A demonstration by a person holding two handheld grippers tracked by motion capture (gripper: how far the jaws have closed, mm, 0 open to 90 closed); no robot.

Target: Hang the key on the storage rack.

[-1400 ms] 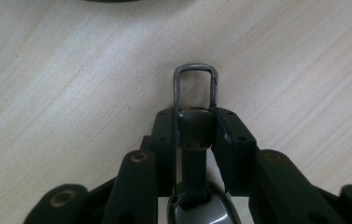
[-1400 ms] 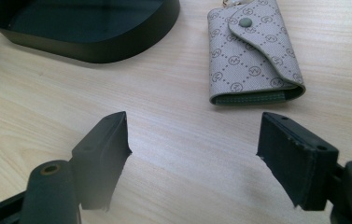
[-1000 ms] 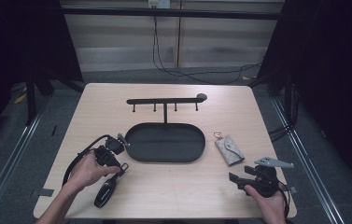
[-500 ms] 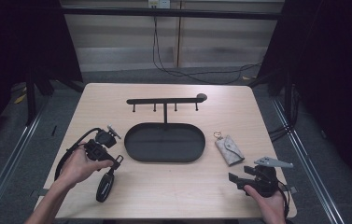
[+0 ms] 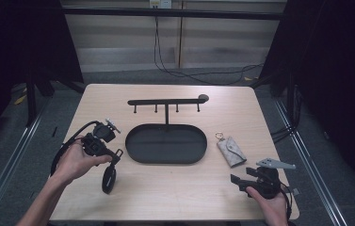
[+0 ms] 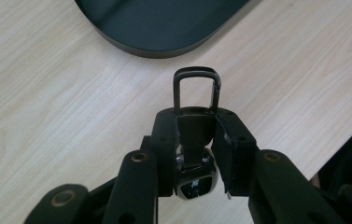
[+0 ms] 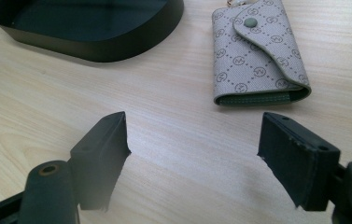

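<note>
The left hand-held gripper (image 6: 197, 140) has its jaws clamped on the top end of a black car key (image 5: 109, 176); in the left gripper view a metal loop (image 6: 196, 88) stands up above the pads, while the key's body drops away below them, mostly hidden by the jaws, with just a shiny bit visible between the links; in the high view the key hangs from the jaws with its lower end close over the tabletop (image 5: 175, 193), and whether it touches the wood cannot be told; the hand (image 5: 74, 162) around this hand-held gripper covers much of its body, and its cable loops out to the left. Just beside it lies the oval black tray (image 5: 140, 155), cut off by the top edge in the left gripper view; a black rack (image 5: 166, 101) with small hooks rises from the tray's far rim.

The right hand-held gripper (image 7: 192, 154) stands with its jaws well apart and nothing between them, only bare wood; its jaw bases are cropped by the bottom edge of the right gripper view; ahead of the right jaw lies a grey patterned key pouch (image 7: 257, 51), flap snapped shut, its ring cut off at the top edge; in the high view the pouch sits between the tray and this hand-held gripper, apart from both.
</note>
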